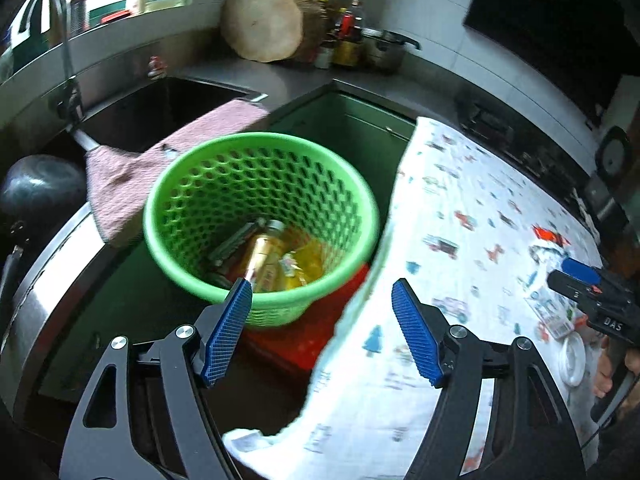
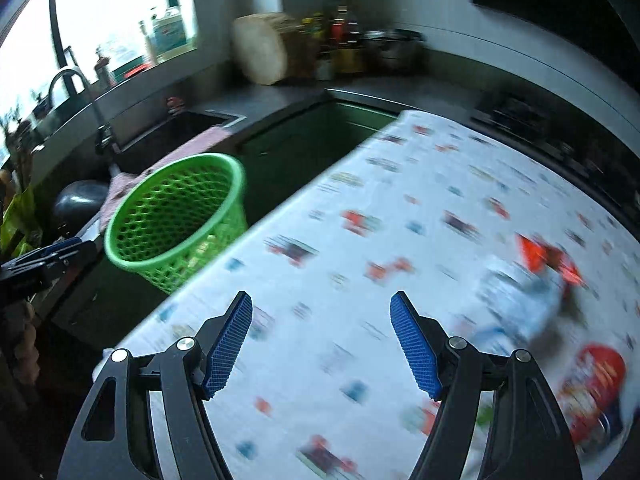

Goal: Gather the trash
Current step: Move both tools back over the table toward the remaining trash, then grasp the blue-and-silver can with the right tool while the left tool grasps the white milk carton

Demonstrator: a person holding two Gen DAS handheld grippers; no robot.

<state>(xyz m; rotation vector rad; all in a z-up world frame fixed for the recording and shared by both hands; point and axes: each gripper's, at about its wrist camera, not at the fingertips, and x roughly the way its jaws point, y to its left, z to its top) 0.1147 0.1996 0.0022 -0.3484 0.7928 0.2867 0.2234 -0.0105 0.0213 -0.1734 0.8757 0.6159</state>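
Observation:
A green perforated basket (image 1: 260, 216) stands on something red (image 1: 312, 344) beside the table. In it lie a bottle (image 1: 264, 256) and a yellow wrapper (image 1: 304, 268). My left gripper (image 1: 322, 282) hovers open just in front of the basket's near rim, with nothing between its fingers. My right gripper (image 2: 321, 295) is open and empty above the white patterned tablecloth (image 2: 360, 240). Blurred trash lies on the cloth to its right: a red scrap (image 2: 544, 258), a white-blue wrapper (image 2: 520, 304) and a red packet (image 2: 596, 384). The basket (image 2: 176, 216) is at the left of the right wrist view.
A dark sink (image 1: 160, 108) with a faucet (image 1: 60, 40) and a pink towel (image 1: 168, 160) lies behind the basket. A round chopping block (image 1: 264, 20), bottles (image 1: 348, 36) and a pot (image 1: 388, 48) stand at the back. A stove (image 1: 520, 140) runs past the table's far edge.

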